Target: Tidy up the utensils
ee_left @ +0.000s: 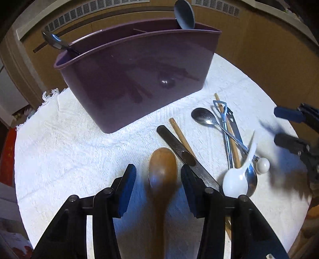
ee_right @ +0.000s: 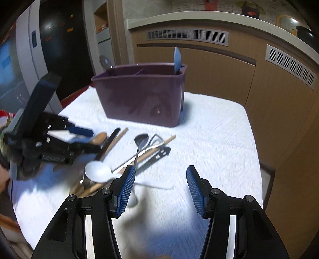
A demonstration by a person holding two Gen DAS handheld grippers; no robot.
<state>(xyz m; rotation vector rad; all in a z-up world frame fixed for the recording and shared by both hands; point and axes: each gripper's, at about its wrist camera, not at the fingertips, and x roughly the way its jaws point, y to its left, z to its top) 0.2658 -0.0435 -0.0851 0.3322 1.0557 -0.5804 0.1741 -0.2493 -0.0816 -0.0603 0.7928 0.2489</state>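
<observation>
Purple caddy [ee_left: 139, 79], upper centre of left view, holds two utensils: blue spoon [ee_left: 184, 14], dark ladle [ee_left: 53, 40]. Wooden spoon [ee_left: 162, 169] lies between my left gripper [ee_left: 157, 187] fingers, spread, not clamped. Right gripper [ee_right: 159, 191] spread, empty. Pile on white cloth [ee_left: 69, 149], lower right, remains: I judge task early.

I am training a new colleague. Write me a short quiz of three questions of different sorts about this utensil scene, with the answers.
1. True or false: the left tool is open, with the wooden spoon between its fingers.
2. Which utensil already stands in the purple caddy? A) white spoon B) blue spatula C) wooden chopstick
3. Fill in: the right tool holds ____.

Key: 1 true. 2 B, the blue spatula; the white spoon lies on the white towel. 3 nothing; it is open.
</observation>
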